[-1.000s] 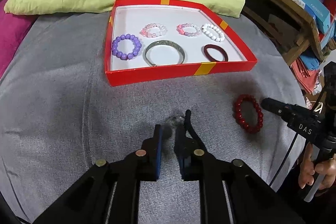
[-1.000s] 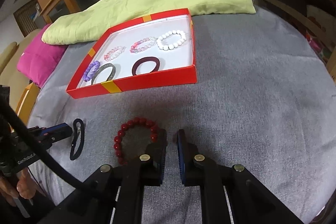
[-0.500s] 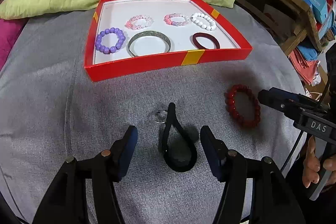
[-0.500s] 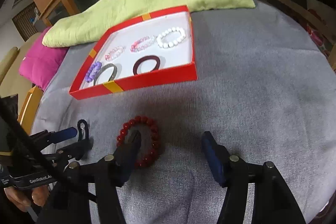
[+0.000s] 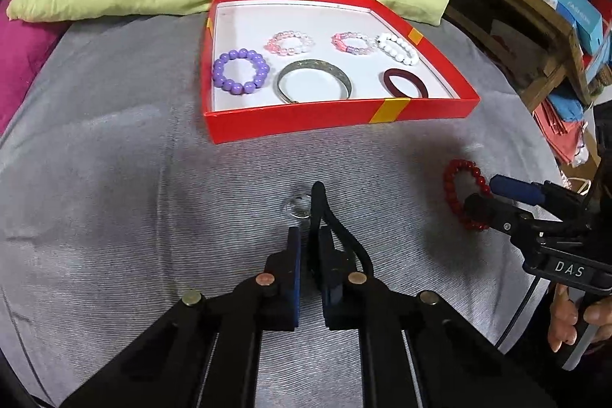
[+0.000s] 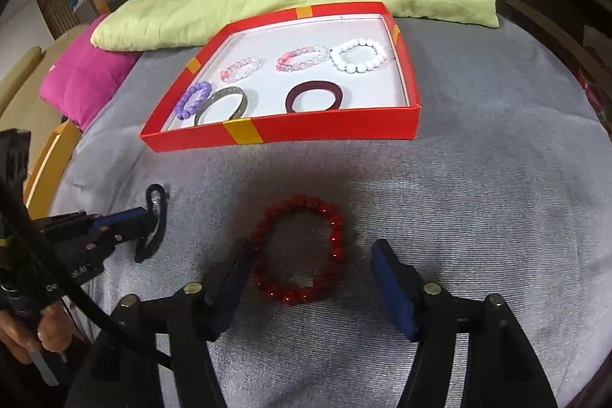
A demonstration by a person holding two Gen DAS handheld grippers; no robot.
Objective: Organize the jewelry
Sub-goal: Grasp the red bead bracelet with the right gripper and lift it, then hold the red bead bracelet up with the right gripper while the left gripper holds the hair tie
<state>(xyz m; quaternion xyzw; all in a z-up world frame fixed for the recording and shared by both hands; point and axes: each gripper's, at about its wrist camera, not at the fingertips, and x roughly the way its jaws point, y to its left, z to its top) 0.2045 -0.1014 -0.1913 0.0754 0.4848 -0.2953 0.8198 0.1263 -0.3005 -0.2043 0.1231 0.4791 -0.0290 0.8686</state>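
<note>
black hair tie [image 5: 332, 224] pinched upright; red bead bracelet [image 6: 302, 251] flat on grey cloth.

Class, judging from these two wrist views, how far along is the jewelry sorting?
Done: six pieces lie in the red box. In hand: the left gripper is shut on the black hair tie. Left: the red bead bracelet between the open right gripper's fingers, and a small clear ring.

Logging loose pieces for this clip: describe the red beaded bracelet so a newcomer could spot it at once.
Start at the red tray on the grey cloth. In front of it, outside the tray, the red beaded bracelet lies flat between the open right gripper fingers. It is the only glossy red bead loop; the black hair tie nearby is plain.
</note>
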